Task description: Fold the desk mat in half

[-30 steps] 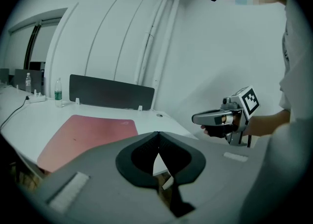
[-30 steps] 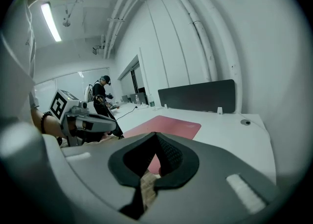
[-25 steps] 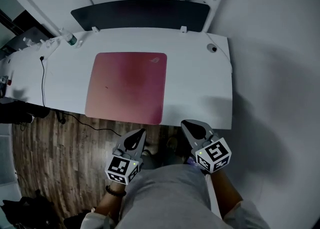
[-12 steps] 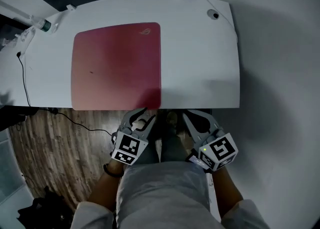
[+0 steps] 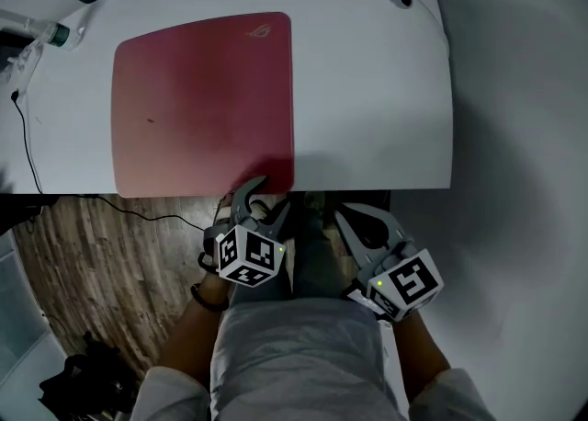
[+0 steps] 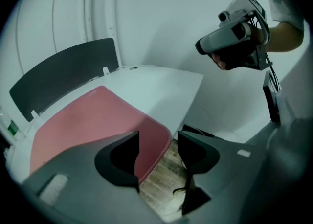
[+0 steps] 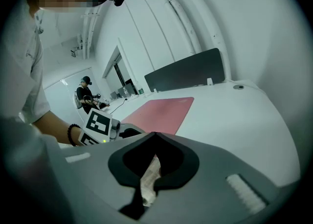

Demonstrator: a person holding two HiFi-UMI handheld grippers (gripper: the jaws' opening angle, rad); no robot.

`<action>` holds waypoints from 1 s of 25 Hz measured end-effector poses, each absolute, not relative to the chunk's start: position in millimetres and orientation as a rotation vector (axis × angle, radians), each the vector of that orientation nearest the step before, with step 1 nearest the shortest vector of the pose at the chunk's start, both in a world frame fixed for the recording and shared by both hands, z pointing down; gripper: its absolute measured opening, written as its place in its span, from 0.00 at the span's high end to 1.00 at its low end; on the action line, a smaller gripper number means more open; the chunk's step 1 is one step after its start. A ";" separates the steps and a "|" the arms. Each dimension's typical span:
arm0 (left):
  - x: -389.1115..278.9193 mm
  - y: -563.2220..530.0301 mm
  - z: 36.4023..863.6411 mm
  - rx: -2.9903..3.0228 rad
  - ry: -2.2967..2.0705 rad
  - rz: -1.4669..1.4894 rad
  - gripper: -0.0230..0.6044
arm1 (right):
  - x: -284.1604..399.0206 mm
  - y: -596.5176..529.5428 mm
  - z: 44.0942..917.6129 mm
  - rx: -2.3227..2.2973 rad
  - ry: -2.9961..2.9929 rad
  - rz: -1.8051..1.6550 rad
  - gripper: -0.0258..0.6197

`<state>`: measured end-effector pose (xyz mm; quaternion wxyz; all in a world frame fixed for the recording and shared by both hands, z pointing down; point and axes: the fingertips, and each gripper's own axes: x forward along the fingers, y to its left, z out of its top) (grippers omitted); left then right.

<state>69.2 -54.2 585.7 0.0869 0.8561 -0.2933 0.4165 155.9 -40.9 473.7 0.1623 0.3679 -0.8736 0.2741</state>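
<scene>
Progress on the fold looks to be nil: the pink-red rectangular desk mat (image 5: 202,102) lies fully flat, with no edge lifted, on the broad white desk surface (image 5: 377,88). It covers the surface's 9 o'clock half, and its near edge runs along the surface's front edge.

At the mat's 5 o'clock corner sits the left tool (image 5: 266,200). Its jaws stand well apart with nothing gripped. In the left gripper view that rounded corner shows in the gap between them, just beyond the tips and not yet touched.

The right tool (image 5: 356,219) hangs at 3 o'clock from the left one, off the surface's front edge and away from the mat. Its jaws are closed tip to tip and hold nothing.

By my reading, everything is left to do: pinch the near edge, carry it over to the far edge, and press the crease.

Further out, a thin black cable (image 5: 26,148) trails over the surface at 9 o'clock, and brown wood-plank flooring (image 5: 119,244) shows below at 7 o'clock.
</scene>
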 end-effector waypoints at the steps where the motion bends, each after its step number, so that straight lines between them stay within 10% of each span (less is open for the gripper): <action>1: 69.0 -55.0 589.0 2.560 -0.879 1.278 0.53 | 156.4 -41.7 475.1 1.049 -2.493 0.789 0.95; 14: 65.5 -59.5 610.8 2.504 -0.926 1.398 0.54 | 166.8 -38.2 484.4 1.050 -2.497 0.824 0.95; 21: 66.1 -65.3 584.1 2.495 -1.012 1.131 0.88 | 170.8 -37.6 482.3 1.047 -2.511 0.824 0.95; 25: 65.1 -70.6 587.5 2.468 -1.000 1.177 0.84 | 172.3 -38.5 482.3 1.050 -2.512 0.851 0.95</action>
